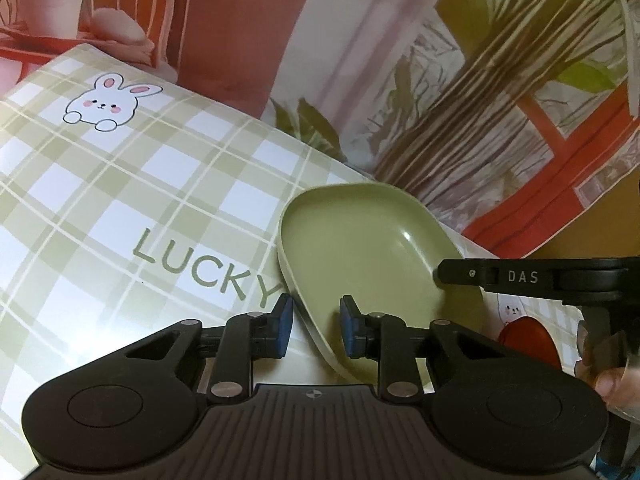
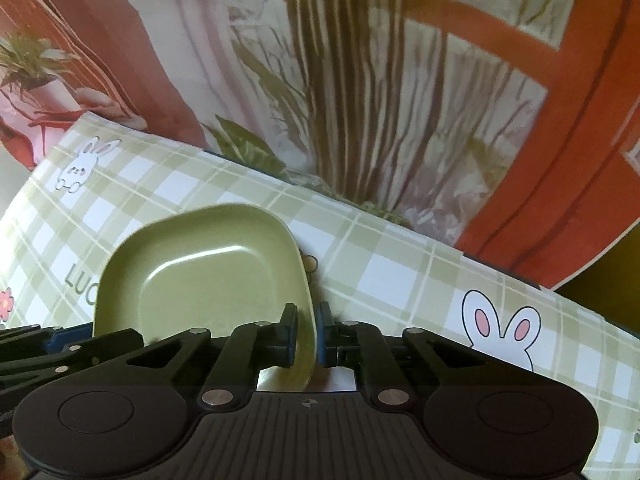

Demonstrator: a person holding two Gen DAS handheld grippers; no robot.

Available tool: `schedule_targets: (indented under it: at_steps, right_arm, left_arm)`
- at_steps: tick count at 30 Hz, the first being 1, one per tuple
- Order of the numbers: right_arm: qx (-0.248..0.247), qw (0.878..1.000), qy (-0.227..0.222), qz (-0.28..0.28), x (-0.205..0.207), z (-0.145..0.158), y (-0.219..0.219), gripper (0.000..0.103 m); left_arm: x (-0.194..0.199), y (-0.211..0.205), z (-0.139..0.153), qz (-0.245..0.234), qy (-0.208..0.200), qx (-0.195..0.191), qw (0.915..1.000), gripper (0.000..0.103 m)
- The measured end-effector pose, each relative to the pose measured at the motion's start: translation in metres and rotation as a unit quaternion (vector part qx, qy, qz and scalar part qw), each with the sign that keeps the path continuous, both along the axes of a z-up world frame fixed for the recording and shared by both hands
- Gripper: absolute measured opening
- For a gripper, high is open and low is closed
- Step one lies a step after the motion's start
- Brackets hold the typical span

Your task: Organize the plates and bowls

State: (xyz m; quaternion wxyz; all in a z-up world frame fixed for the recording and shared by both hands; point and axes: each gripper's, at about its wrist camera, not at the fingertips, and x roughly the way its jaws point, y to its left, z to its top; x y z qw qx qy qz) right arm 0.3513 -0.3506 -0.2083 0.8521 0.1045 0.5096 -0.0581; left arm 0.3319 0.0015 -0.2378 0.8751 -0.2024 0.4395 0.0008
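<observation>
- Left wrist: left tool (image 1: 316, 326) straddles the near-left rim of the square green plastic plate (image 1: 360, 252) on the checked-cloth counter (image 1: 120, 200); pads not visibly pressing, so released.
- Right wrist: right tool (image 2: 308, 336) clenched on the plate's right rim.
- Risk: a one-sided pinch on a thin rim could let the plate tilt or slip when lifted.

A green-checked tablecloth (image 1: 120, 184) with rabbit drawings meets a printed backdrop (image 1: 440, 80) of plants.
</observation>
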Motion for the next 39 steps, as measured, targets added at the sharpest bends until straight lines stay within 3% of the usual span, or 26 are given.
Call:
schedule_targets:
  at_steps: [10,25,39]
  right_arm:
    - [0.0,0.999,-0.04,0.002,-0.021,0.038,0.018,0.009]
    - [0.039,0.993,-0.107,-0.013,-0.075,0.091,0.057,0.009]
    - [0.063,0.982,-0.176,-0.012,-0.138,0.119,0.104,0.009]
  left_arm:
    - [-0.023,0.005,0.036,-0.007,-0.03,0.021,0.9993,0.027]
    - [-0.082,0.016,0.095,-0.011,-0.09,0.06,0.9941,0.027]
    - [-0.156,0.025,0.121,-0.029,-0.125,0.086,0.988,0.027]
